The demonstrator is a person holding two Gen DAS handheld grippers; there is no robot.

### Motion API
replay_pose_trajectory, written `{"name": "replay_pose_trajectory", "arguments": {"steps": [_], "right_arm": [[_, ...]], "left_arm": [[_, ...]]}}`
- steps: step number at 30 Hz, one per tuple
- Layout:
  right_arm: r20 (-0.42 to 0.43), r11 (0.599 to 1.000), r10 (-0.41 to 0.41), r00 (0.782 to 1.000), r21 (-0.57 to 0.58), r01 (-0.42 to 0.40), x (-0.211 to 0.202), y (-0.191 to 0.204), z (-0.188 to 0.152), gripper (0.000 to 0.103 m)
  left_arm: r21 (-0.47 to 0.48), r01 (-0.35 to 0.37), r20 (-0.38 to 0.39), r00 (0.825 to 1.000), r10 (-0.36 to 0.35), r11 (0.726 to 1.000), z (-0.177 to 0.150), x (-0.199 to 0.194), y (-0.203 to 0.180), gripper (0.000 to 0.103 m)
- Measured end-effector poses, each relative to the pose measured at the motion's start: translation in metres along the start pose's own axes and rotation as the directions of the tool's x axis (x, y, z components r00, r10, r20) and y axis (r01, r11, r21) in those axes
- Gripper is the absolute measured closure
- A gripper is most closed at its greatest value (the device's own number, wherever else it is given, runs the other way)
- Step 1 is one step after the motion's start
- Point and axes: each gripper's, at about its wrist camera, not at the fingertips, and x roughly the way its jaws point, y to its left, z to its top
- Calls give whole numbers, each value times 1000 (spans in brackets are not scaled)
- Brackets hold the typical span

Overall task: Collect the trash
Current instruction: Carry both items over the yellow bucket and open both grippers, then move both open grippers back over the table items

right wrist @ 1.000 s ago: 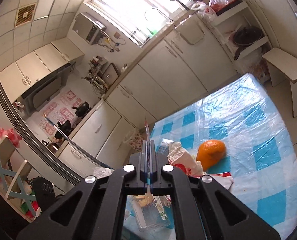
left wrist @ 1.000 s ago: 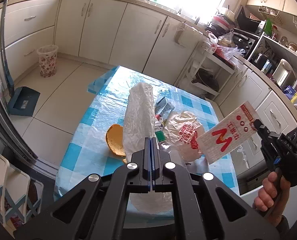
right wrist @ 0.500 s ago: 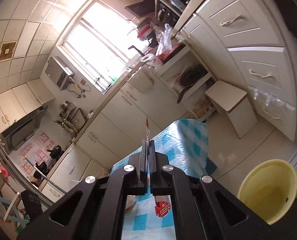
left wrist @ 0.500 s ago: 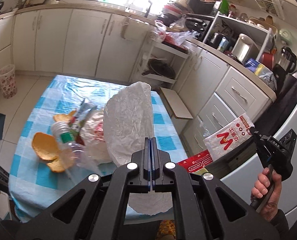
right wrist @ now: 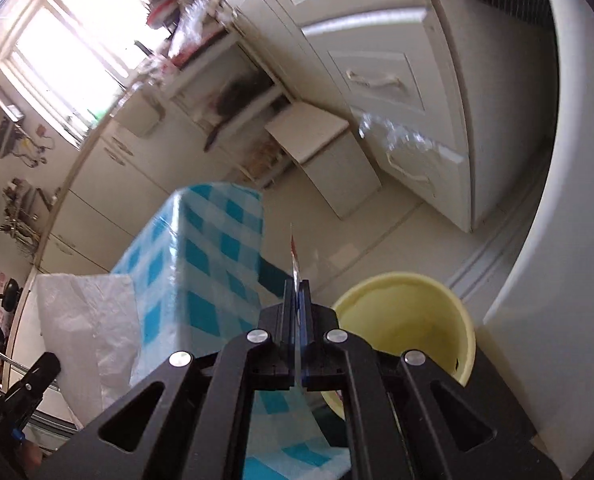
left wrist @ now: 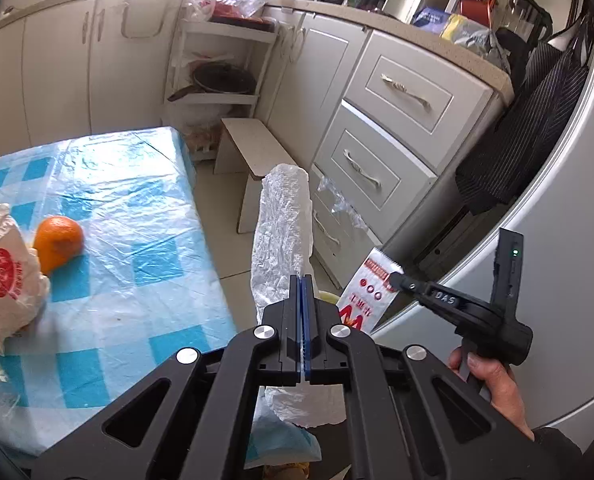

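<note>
Gripping a crumpled white plastic bag (left wrist: 285, 236), the left gripper (left wrist: 302, 280) has its fingers pressed together on it; the bag sticks up past the tips and hangs out below them. Right gripper (left wrist: 393, 278) is seen from the left wrist view just right of the left fingers, its fingers clamped on the top edge of a white packet (left wrist: 371, 294) with red print; the packet hangs below those tips. The right hand (left wrist: 493, 384) wraps the handle, lower right.

In the right wrist view the right gripper (right wrist: 299, 284) shows the packet (right wrist: 293, 258) edge-on, a thin strip rising between closed fingers. Yellow bin (right wrist: 413, 328) sits on the floor just right of and below the right fingertips, mouth open, inside pale. The bag (right wrist: 85, 320) appears well left of these fingers, with the left gripper's black tip at the lower left.

Surface (left wrist: 109, 208) with a blue-checked plastic cover lies left of the left fingers. On it, well left of the tips: an orange (left wrist: 59, 240) and, touching it at its left, a crumpled bag with a red stamp (left wrist: 5, 280). In the right wrist view the cover (right wrist: 201, 264) drapes over the corner just left of the fingers.

A small white stool (left wrist: 253, 152) stands ahead of the left fingers; drawers (left wrist: 381, 140) lie to the right beyond it.
</note>
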Motion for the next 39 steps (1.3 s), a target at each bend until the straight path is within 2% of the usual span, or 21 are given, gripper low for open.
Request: {"name": "replay_pose_trajectory", "arguments": {"steps": [1, 2, 3, 7, 8, 12, 15, 16, 18, 19, 20, 24, 28, 35, 39], "right_arm": [[-38, 999, -34, 999, 16, 35, 8, -3, 0, 86], [-56, 998, -63, 996, 28, 65, 12, -3, 0, 67], [-48, 997, -68, 996, 39, 70, 9, -3, 1, 58], [58, 1000, -7, 998, 27, 6, -23, 12, 7, 50], [95, 1000, 12, 995, 14, -14, -35, 14, 7, 43], [239, 995, 69, 969, -81, -51, -71, 42, 13, 29], [287, 990, 96, 953, -126, -61, -80, 54, 17, 28], [290, 990, 102, 952, -126, -68, -81, 54, 18, 28], [294, 991, 115, 949, -106, -87, -83, 52, 22, 28], [292, 991, 117, 949, -94, -94, -82, 51, 23, 28], [288, 991, 121, 950, -86, -101, -80, 50, 25, 28], [289, 990, 136, 948, -71, -120, -81, 55, 27, 28], [289, 987, 159, 944, -82, -141, -81, 67, 27, 28], [314, 985, 174, 933, -68, -161, -85, 74, 26, 25], [301, 986, 169, 938, -52, -160, -81, 70, 26, 25]], "left_arm": [[3, -2, -18, 1000, 2, 1000, -1, 13, -5, 102], [6, -7, -37, 999, 7, 1000, -3, 26, -9, 102], [8, -10, -53, 999, 10, 1000, -5, 36, -12, 102], [17, -21, -109, 994, 23, 1000, -15, 74, -24, 102], [18, -22, -120, 992, 24, 1000, -17, 83, -27, 102], [29, -23, -149, 989, 27, 999, -23, 115, -45, 102], [36, -45, -183, 982, 51, 998, -30, 144, -54, 99], [33, -39, -207, 977, 45, 999, -33, 154, -54, 93], [29, -62, -238, 969, 67, 998, -36, 171, -56, 73], [31, -73, -240, 968, 79, 997, -38, 175, -56, 60], [34, -79, -241, 967, 85, 996, -38, 179, -56, 54], [27, -78, -236, 968, 82, 997, -36, 173, -53, 52], [25, -84, -204, 975, 88, 996, -27, 146, -40, 44], [-66, -138, -114, 985, 130, 988, 6, 82, 20, 36], [-92, -164, -98, 983, 155, 982, 3, 53, 47, 35]]}}
